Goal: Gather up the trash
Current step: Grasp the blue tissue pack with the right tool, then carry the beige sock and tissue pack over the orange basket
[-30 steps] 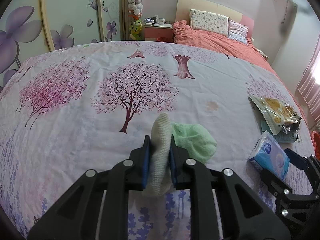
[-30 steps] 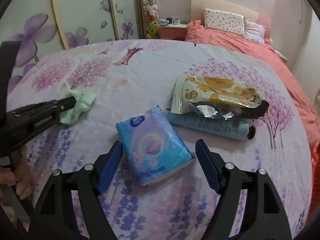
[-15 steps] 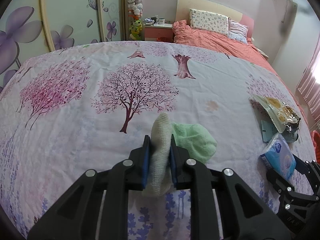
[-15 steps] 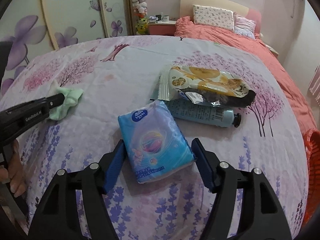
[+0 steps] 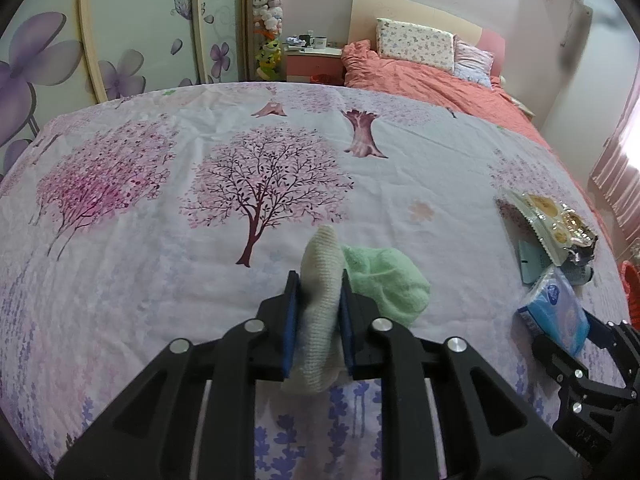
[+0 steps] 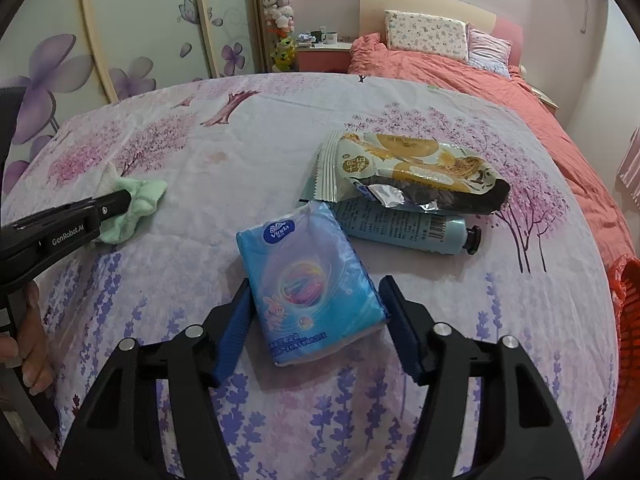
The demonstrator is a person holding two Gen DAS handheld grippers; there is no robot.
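While snack bag [image 6: 416,172] overlaps it, tube [image 6: 404,226] stays half-hidden.

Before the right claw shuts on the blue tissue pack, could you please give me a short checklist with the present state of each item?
1. Tissue pack lies between the right claw fingers: ok.
2. Right claw's jaws are closing, but the pads are not pressing on the pack yet: not ok.
3. Pack clear of the snack bag and hand cream tube: cannot tell, its far corner sits very close to the tube.
4. Left claw shut on the cream sock: ok.
5. Left claw out of the right claw's way: ok.
6. Green sock collected: not ok, it lies on the bedsheet.
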